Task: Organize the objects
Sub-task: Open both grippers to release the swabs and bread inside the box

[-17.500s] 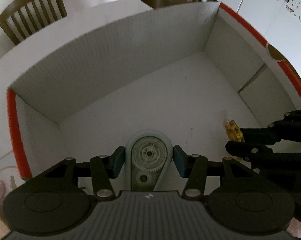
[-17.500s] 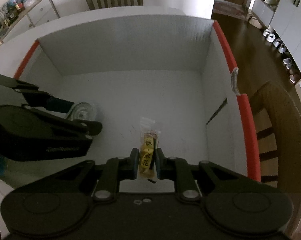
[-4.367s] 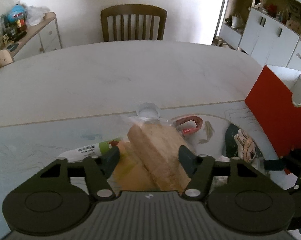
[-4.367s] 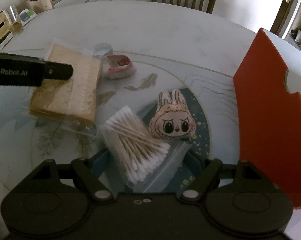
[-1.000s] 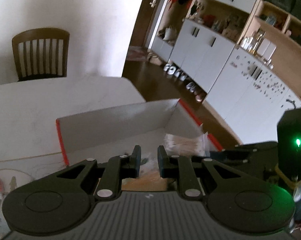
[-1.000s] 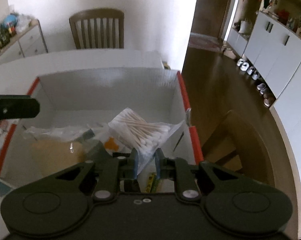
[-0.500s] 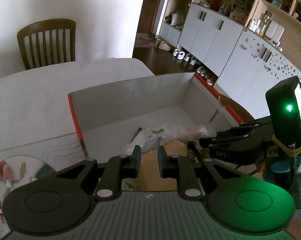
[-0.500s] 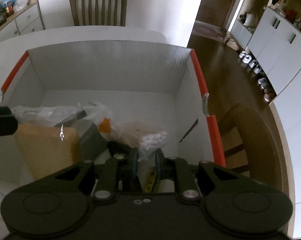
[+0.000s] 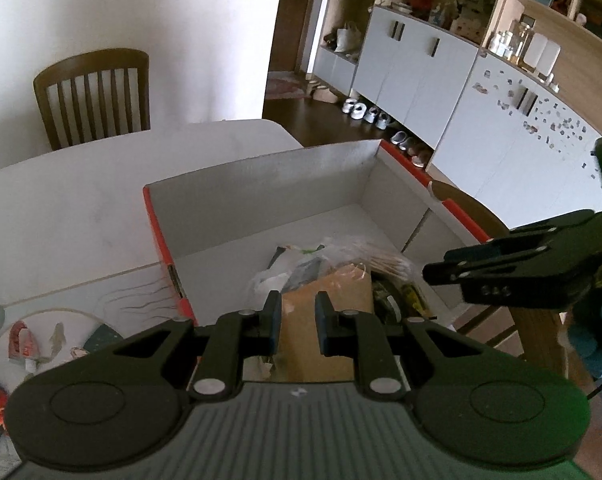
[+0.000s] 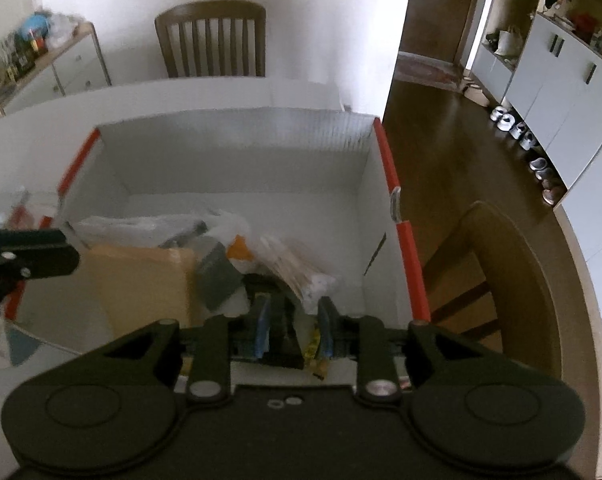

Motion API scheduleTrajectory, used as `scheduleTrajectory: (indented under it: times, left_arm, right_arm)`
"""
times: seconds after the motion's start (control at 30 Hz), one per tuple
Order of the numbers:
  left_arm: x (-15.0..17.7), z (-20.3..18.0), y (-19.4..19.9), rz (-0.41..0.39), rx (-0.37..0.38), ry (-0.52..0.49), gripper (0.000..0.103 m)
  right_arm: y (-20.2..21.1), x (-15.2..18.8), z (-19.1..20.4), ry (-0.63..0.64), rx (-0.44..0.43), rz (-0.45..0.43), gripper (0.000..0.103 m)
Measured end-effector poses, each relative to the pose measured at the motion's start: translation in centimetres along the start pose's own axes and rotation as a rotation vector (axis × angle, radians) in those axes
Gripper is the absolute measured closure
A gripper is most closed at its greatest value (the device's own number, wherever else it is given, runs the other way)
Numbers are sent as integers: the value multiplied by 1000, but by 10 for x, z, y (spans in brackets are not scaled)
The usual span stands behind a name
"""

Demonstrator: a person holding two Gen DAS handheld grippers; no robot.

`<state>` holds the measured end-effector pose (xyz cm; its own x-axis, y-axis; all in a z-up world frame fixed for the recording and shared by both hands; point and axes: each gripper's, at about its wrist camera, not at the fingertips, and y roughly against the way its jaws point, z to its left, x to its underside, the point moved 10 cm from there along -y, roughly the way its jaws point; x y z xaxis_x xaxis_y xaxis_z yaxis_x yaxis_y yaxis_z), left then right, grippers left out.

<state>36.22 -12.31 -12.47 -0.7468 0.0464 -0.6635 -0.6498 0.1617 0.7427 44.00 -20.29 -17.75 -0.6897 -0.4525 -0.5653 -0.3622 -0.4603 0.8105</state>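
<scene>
A white cardboard box with red rims stands on the table. Inside lie a tan bagged bread loaf, a clear bag of cotton swabs, a grey item and a yellow snack packet. My left gripper hangs over the box's near edge, above the bread, fingers slightly apart and empty. My right gripper is above the box's near right part, fingers apart and empty, and shows in the left wrist view.
Small items, a red-and-white packet among them, lie on the patterned table mat left of the box. Wooden chairs stand behind the table and at the box's right. White cabinets line the right wall.
Both grippers have let go and drawn back up from the box. The bread and the cotton swab bag now lie in the box. The right jaws have opened wider.
</scene>
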Motion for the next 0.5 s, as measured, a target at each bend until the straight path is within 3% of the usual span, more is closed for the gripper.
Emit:
scheduleTrajectory:
  times: [0.5]
  left_arm:
    - [0,-4,44,-48,56,-36,86]
  right_arm:
    - [70,-4,36,-51,-82,-115,77]
